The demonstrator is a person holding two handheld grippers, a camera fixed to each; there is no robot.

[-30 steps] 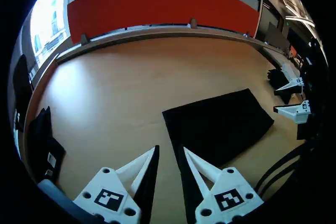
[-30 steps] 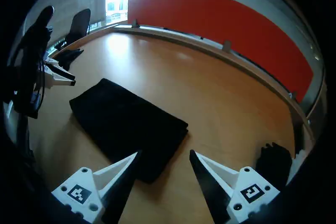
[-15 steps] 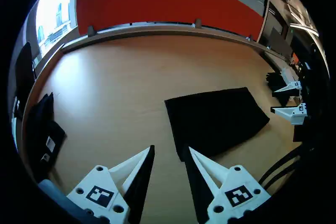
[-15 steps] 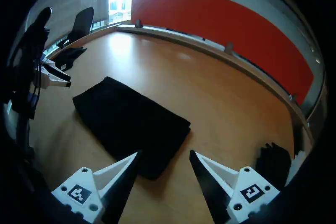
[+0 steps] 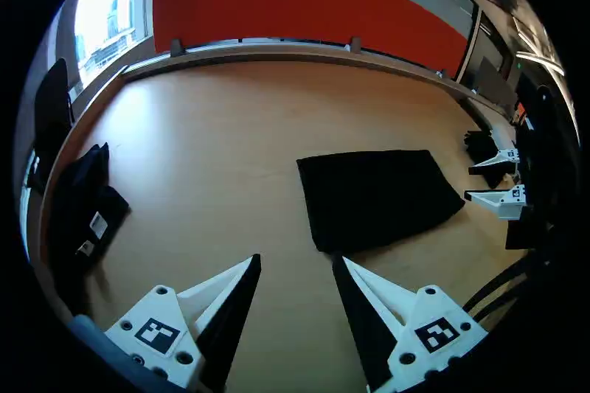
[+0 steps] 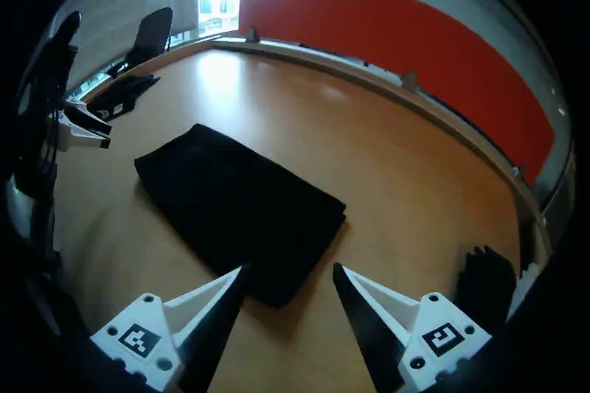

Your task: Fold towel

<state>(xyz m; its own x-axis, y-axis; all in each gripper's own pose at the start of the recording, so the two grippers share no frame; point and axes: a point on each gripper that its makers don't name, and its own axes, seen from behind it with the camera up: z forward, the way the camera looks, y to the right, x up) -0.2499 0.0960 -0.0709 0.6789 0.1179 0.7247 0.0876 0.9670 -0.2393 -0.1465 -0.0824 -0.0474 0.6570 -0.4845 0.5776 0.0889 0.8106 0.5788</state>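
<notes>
1. While both grippers are being held over the wooden table [image 5: 199, 135], one black towel [image 5: 376, 197] is being counted. It is lying folded flat on the wood, well inside the table's edges.
2. Two grippers are being counted, with two white fingers on each.
3. Left gripper [image 5: 295, 259] is being held released, jaws apart, with nothing between them. The towel's near corner is lying just ahead of its right finger.
4. Right gripper [image 6: 289, 268] is likewise being held released, fingers spread. The towel's near end is being seen in the gap between them; whether anything is touching cannot be told.
5. Long axis, left gripper view: it is being seen running across the view, from ahead of the left gripper toward the right gripper at the far right.
6. Long axis, right gripper view: it is being seen slanting from upper left, where the left gripper is showing, down to the right gripper's fingers. One short end is thus being pointed at each gripper.
7. One red panel [image 5: 310, 9] is being seen standing upright along the table's far edge.
8. Two dark bundles are being counted on the table: one bundle at the left edge [image 5: 85, 201], apart from the towel, and one bundle beyond the right gripper [image 5: 479, 144].
9. One office chair [image 6: 151, 32] is being seen by the window.
</notes>
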